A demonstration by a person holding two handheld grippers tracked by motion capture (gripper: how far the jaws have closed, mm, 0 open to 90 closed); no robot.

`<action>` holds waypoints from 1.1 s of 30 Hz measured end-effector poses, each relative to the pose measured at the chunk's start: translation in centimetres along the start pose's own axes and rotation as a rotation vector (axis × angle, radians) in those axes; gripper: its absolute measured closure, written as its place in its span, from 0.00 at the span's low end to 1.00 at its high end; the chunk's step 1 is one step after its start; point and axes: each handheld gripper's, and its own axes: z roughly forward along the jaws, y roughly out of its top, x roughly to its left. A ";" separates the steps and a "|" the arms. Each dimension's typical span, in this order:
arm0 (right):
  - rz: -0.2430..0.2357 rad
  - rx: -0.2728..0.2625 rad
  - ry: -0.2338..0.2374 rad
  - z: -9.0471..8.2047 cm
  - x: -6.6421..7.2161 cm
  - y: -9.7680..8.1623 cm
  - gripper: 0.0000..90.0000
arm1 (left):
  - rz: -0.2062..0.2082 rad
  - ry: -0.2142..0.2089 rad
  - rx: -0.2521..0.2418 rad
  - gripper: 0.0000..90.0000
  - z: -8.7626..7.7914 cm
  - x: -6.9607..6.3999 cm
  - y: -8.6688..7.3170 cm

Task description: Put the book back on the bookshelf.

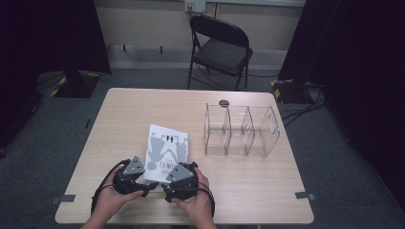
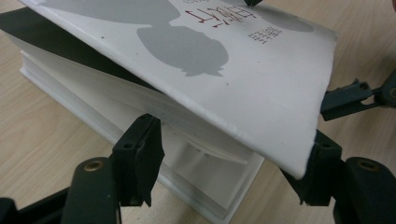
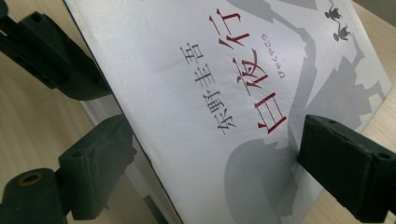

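Left gripper view shows the left gripper about half open, 1 jaw under the lifted front cover, the other against the page block of the book. Just beyond, the right gripper straddles that cover; whether it pinches, I cannot tell. That thick paperback lying on the table likely feels heavy, its cover floppy and slick, so grip the whole block near the spine.

White paperback book, grey silhouettes and red title on cover, lies flat near the table's near edge; front cover lifted, pages exposed.
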 end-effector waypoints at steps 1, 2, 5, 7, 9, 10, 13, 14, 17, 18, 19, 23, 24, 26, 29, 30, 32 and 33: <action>-0.005 0.000 -0.009 0.1 0.1 0.0 0.10 | 0.001 -0.002 0.002 0.38 0.0 0.0 0.0; -0.009 0.001 -0.017 0.1 0.1 0.0 0.10 | -0.005 -0.006 0.002 0.38 0.0 0.0 0.1; -0.009 -0.010 -0.039 0.3 0.2 -0.1 0.10 | -0.001 -0.008 -0.003 0.38 0.1 -0.2 0.2; -0.004 -0.011 -0.045 0.3 0.2 -0.1 0.11 | 0.001 -0.008 0.001 0.38 0.1 -0.2 0.1; 0.000 -0.012 -0.050 0.3 0.3 -0.2 0.11 | 0.003 -0.010 -0.004 0.38 0.1 -0.1 0.1; -0.002 -0.013 -0.053 0.3 0.3 -0.2 0.11 | 0.000 -0.009 0.000 0.38 0.1 -0.1 0.1; -0.020 -0.019 -0.063 0.4 0.4 -0.3 0.12 | -0.003 -0.013 0.000 0.38 0.2 -0.1 0.0; -0.026 -0.022 -0.066 0.4 0.4 -0.3 0.12 | -0.006 -0.015 -0.002 0.38 0.2 -0.1 0.0; -0.028 -0.028 -0.068 0.4 0.5 -0.5 0.12 | -0.005 -0.013 0.000 0.38 0.2 -0.1 -0.1; -0.027 -0.033 -0.070 0.4 0.5 -0.5 0.13 | -0.004 -0.013 -0.002 0.38 0.2 -0.1 -0.1; -0.035 -0.038 -0.070 0.4 0.5 -0.6 0.13 | -0.006 -0.012 0.001 0.38 0.2 -0.1 -0.1; -0.062 -0.039 -0.068 0.2 0.6 -0.4 0.20 | -0.021 -0.023 -0.015 0.38 0.2 0.0 -0.1; -0.068 -0.033 -0.067 0.1 0.6 -0.3 0.21 | -0.019 -0.027 -0.012 0.38 0.2 0.1 -0.2; -0.072 -0.022 -0.064 0.0 0.5 -0.1 0.22 | -0.021 -0.024 -0.020 0.37 0.3 0.2 -0.4; -0.080 -0.009 -0.068 -0.1 0.7 0.1 0.26 | 0.005 0.000 -0.021 0.32 0.1 0.1 -0.6; -0.089 -0.006 -0.074 -0.1 0.8 0.1 0.27 | 0.013 0.009 -0.011 0.29 0.0 0.0 -0.7; -0.110 -0.005 -0.088 -0.2 0.9 0.2 0.30 | 0.038 0.016 0.003 0.27 -0.3 -0.1 -0.9; -0.103 -0.017 -0.088 -0.3 0.8 0.1 0.31 | 0.043 0.023 0.013 0.26 -0.4 -0.2 -1.0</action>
